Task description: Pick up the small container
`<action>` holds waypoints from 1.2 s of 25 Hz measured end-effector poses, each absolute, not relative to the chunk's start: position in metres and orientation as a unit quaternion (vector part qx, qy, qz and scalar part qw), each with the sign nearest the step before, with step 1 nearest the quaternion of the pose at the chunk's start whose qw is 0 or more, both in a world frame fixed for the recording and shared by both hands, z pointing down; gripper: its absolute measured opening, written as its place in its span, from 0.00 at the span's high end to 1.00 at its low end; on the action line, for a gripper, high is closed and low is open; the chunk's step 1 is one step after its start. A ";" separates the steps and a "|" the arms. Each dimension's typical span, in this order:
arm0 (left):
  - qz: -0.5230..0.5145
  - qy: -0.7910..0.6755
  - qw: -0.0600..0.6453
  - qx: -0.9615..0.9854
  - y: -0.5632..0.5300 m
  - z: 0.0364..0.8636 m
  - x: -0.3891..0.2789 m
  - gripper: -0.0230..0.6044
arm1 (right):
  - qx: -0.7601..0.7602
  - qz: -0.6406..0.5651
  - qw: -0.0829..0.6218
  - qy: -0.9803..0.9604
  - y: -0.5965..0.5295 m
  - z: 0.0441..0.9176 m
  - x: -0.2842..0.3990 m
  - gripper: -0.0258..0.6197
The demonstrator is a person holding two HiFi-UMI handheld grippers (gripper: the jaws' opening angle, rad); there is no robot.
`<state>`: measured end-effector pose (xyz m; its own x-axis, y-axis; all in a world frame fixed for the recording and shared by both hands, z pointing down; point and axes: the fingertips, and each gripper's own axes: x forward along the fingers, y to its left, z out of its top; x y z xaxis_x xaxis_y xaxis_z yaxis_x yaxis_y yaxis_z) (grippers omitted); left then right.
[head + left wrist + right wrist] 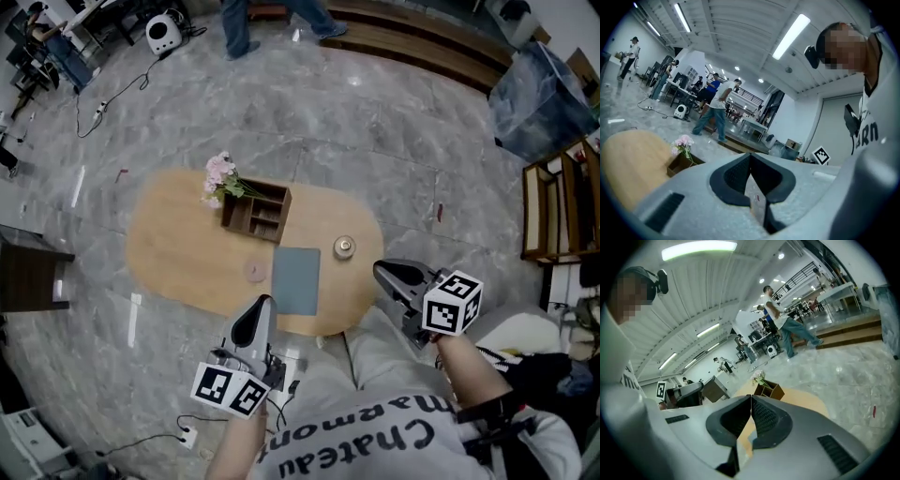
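The small container [344, 247], a round metallic pot with a lid, stands on the oval wooden table [178, 244] near its right end. My right gripper [380, 269] hovers just off the table's right edge, a little to the container's lower right; its jaws are shut with nothing between them [751, 397]. My left gripper [263, 302] is held at the table's near edge, below the mat, also shut and empty [750, 154]. Neither gripper view shows the container; both point up into the room.
A brown wooden organizer [257, 212] with pink flowers [218, 176] sits mid-table. A grey-blue mat [296, 279] and a small round disc [255, 271] lie near the front edge. A person [239, 28] walks at the far side. Wooden shelving [553, 211] stands at right.
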<state>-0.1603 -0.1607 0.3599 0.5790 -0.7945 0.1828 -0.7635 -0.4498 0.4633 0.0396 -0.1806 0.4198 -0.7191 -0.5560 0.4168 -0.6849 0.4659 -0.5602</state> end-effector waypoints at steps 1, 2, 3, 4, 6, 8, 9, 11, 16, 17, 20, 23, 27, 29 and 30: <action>-0.030 -0.460 0.262 0.848 -0.164 0.370 -0.159 0.94 | 0.358 0.374 0.093 -0.851 -0.184 0.433 0.039 0.94; -0.029 -0.463 0.266 0.845 -0.168 0.381 -0.157 0.94 | 0.351 0.379 0.098 -0.851 -0.187 0.445 0.039 0.94; -0.025 -0.467 0.271 0.841 -0.171 0.392 -0.156 0.94 | 0.341 0.382 0.104 -0.852 -0.189 0.457 0.037 0.94; -0.021 -0.472 0.275 0.838 -0.173 0.405 -0.155 0.94 | 0.330 0.384 0.109 -0.855 -0.191 0.468 0.035 0.94; -0.014 -0.482 0.285 0.828 -0.178 0.431 -0.153 0.94 | 0.306 0.387 0.117 -0.862 -0.194 0.491 0.032 0.94; -0.017 -0.489 0.298 0.819 -0.181 0.456 -0.147 0.94 | 0.285 0.390 0.121 -0.867 -0.198 0.515 0.031 0.94; -0.021 -0.490 0.304 0.817 -0.180 0.468 -0.142 0.94 | 0.276 0.392 0.126 -0.868 -0.200 0.528 0.032 0.94; -0.025 -0.486 0.313 0.816 -0.172 0.493 -0.128 0.94 | 0.264 0.397 0.140 -0.868 -0.198 0.555 0.035 0.94; -0.005 -0.478 0.326 0.816 -0.158 0.559 -0.102 0.94 | 0.249 0.383 0.167 -0.874 -0.196 0.623 0.041 0.94; 0.001 -0.479 0.328 0.814 -0.156 0.571 -0.101 0.94 | 0.248 0.377 0.172 -0.876 -0.196 0.636 0.040 0.94; 0.013 -0.478 0.348 0.806 -0.146 0.606 -0.100 0.94 | 0.237 0.376 0.194 -0.875 -0.188 0.674 0.034 0.94; 0.018 -0.474 0.368 0.800 -0.138 0.638 -0.098 0.94 | 0.228 0.371 0.201 -0.877 -0.184 0.702 0.025 0.94; 0.020 -0.466 0.370 0.803 -0.139 0.666 -0.091 0.94 | 0.239 0.343 0.212 -0.883 -0.193 0.722 0.026 0.94; 0.017 -0.466 0.366 0.805 -0.142 0.671 -0.091 0.94 | 0.252 0.325 0.229 -0.882 -0.199 0.730 0.032 0.93; 0.016 -0.467 0.365 0.806 -0.143 0.674 -0.091 0.94 | 0.259 0.316 0.239 -0.881 -0.202 0.734 0.035 0.92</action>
<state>-0.0913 -0.1429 0.6737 0.5640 -0.7401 0.3663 -0.7635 -0.2983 0.5728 0.0348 -0.2023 0.7338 -0.7519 -0.3051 0.5844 -0.6073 0.6656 -0.4338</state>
